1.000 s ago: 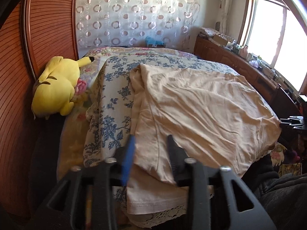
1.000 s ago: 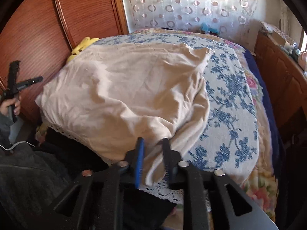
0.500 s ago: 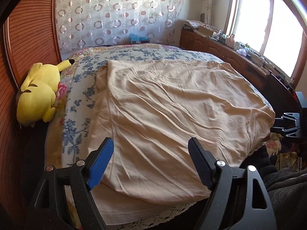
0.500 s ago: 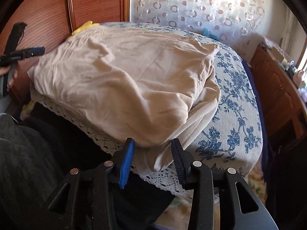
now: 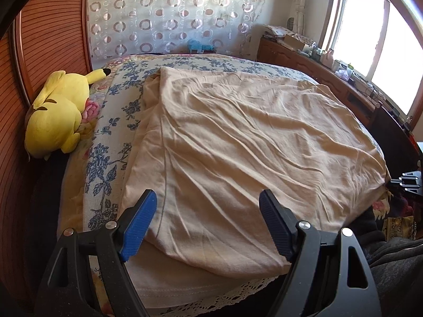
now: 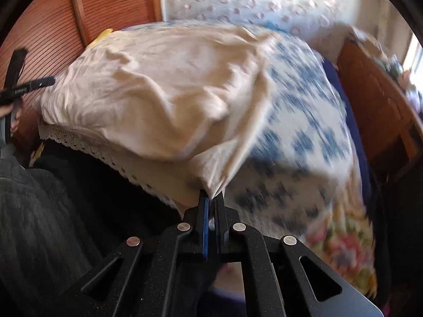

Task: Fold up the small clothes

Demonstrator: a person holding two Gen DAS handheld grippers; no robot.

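Right gripper (image 6: 211,198) clamps blurred beige garment (image 6: 164,87) corner, seemingly; left gripper (image 5: 207,206) gapes.

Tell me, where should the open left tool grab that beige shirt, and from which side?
Judging by how it lies, the near hem of the beige shirt is best, approached from the bed's near edge. That edge overhangs slightly, so the left gripper's fingers could slip above and below it.

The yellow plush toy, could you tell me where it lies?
In the left wrist view, the yellow plush toy lies at left, between the wooden headboard and the blue-flowered bedspread.
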